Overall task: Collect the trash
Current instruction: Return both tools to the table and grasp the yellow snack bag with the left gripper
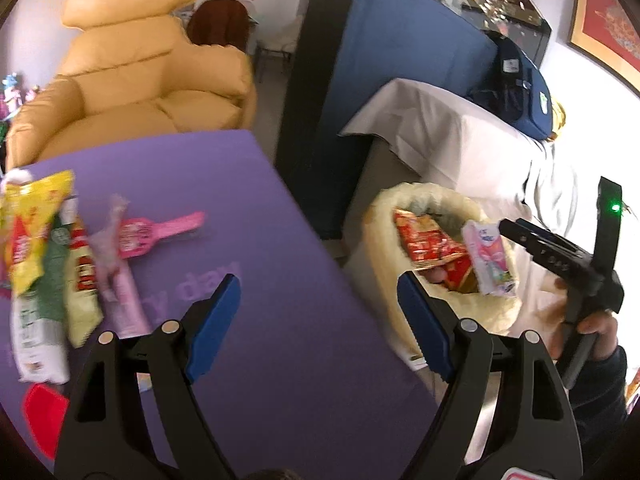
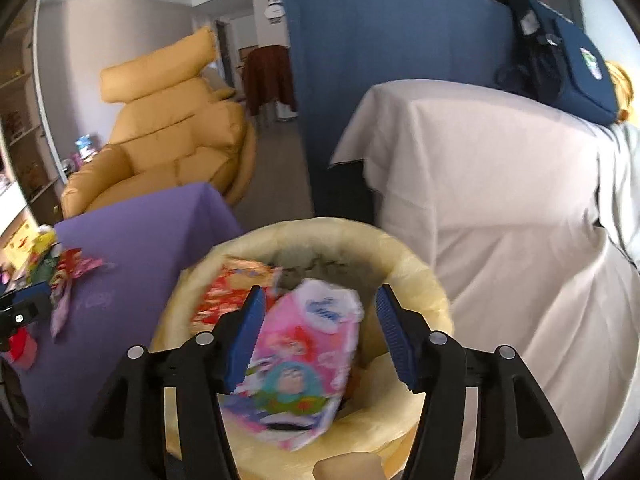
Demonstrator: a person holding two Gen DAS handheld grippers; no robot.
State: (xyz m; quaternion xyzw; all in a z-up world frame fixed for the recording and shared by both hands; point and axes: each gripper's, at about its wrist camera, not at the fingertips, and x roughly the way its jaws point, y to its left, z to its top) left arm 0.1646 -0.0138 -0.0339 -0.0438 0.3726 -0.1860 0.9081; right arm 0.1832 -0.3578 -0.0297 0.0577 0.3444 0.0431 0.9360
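Over on the left, wrappers (image 1: pixel 60 256) are lying in a heap on the purple table (image 1: pixel 248 208). The left gripper (image 1: pixel 318 324) is hanging over it, spread wide, holding nothing. Right gripper (image 2: pixel 320 336) is gaping too, pink packet (image 2: pixel 304 356) sitting loose between its fingers over the yellow-lined bin (image 2: pixel 424 288).

Living room: yellow armchair (image 1: pixel 132 76)
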